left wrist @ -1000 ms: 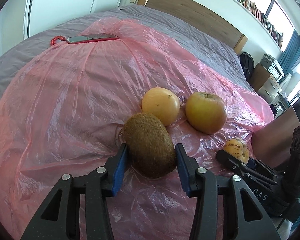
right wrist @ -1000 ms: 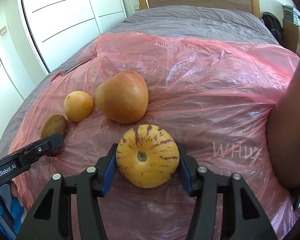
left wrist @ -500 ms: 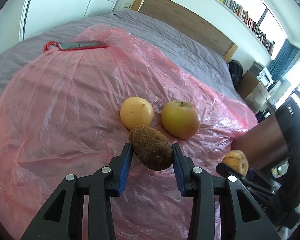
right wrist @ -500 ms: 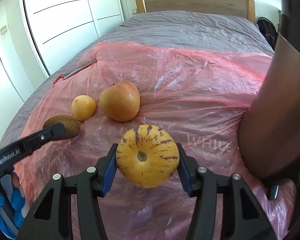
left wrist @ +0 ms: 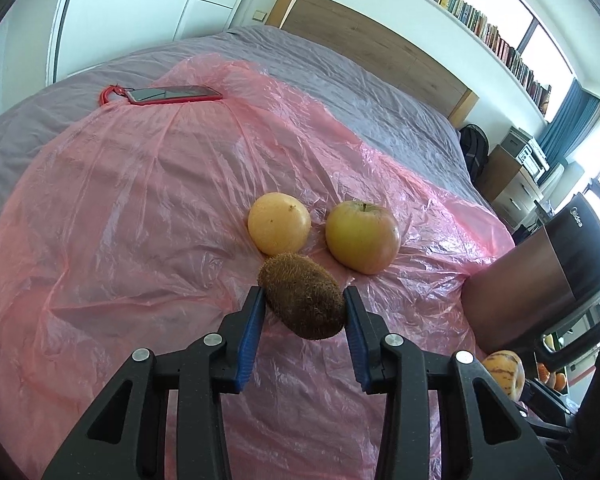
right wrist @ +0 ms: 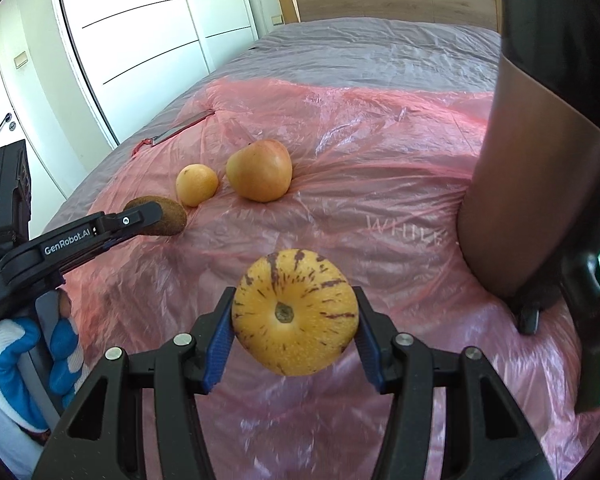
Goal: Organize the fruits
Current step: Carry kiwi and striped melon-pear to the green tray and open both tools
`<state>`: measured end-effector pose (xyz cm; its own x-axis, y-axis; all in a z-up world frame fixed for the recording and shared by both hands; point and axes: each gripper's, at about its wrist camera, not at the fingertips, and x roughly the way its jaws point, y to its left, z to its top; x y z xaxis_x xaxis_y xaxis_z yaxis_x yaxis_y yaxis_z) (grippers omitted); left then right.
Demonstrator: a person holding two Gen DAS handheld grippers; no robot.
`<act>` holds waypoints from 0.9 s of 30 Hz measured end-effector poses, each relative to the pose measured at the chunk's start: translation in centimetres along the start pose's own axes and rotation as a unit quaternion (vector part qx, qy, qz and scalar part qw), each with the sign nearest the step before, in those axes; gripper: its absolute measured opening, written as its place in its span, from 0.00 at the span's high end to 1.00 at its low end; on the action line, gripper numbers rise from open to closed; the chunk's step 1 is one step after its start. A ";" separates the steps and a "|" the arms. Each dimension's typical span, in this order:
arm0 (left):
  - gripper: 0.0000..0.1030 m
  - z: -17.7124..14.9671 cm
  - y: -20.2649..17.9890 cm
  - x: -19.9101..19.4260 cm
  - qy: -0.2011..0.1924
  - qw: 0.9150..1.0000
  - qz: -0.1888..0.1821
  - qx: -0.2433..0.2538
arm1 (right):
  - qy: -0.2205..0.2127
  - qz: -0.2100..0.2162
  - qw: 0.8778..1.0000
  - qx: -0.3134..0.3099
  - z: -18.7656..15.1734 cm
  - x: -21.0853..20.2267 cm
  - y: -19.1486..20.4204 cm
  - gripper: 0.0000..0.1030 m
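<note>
My left gripper [left wrist: 304,312] is shut on a brown kiwi [left wrist: 302,296] and holds it above the pink plastic sheet [left wrist: 140,220]. My right gripper [right wrist: 294,320] is shut on a yellow purple-streaked melon [right wrist: 296,312], lifted above the sheet. A yellow-orange round fruit [left wrist: 279,223] and an apple [left wrist: 362,236] lie side by side on the sheet just beyond the kiwi. In the right wrist view the round fruit [right wrist: 196,184] and apple [right wrist: 260,176] lie far ahead, with the kiwi [right wrist: 168,216] in the left gripper to the left. The melon [left wrist: 504,372] shows at the lower right in the left wrist view.
The sheet covers a grey bed [left wrist: 340,92] with a wooden headboard [left wrist: 380,48]. A red-cased phone [left wrist: 172,94] lies at the sheet's far left edge. A brown object [right wrist: 512,200] stands at the right. White wardrobe doors [right wrist: 140,40] are at the left.
Both grippers have risen off the sheet with their fruits and pulled back; the kiwi and the melon now hang clear of the plastic. The apple and round fruit have not moved.
</note>
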<state>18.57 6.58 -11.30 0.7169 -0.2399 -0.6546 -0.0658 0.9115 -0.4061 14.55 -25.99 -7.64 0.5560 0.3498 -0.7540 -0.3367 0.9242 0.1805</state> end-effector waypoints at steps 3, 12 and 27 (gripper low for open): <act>0.67 -0.4 -0.3 -1.2 0.002 1.000 -0.006 0.001 | 0.002 0.002 1.000 0.005 -0.9 -1.5 -0.2 0.10; 0.67 -2.1 -2.5 -5.8 0.031 0.998 -0.058 -0.004 | -0.006 0.001 1.000 0.020 -2.5 -6.6 -1.1 0.10; 0.67 -5.1 -15.1 -10.7 0.084 0.973 -0.205 0.058 | -0.039 -0.073 0.994 0.068 -6.5 -16.6 -7.2 0.10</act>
<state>8.40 -6.31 -1.42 0.5423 -0.6338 -0.5515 0.2885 0.7570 -0.5863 2.79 -39.47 -0.55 0.6503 0.2167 -0.7281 -0.1447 0.9762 0.1614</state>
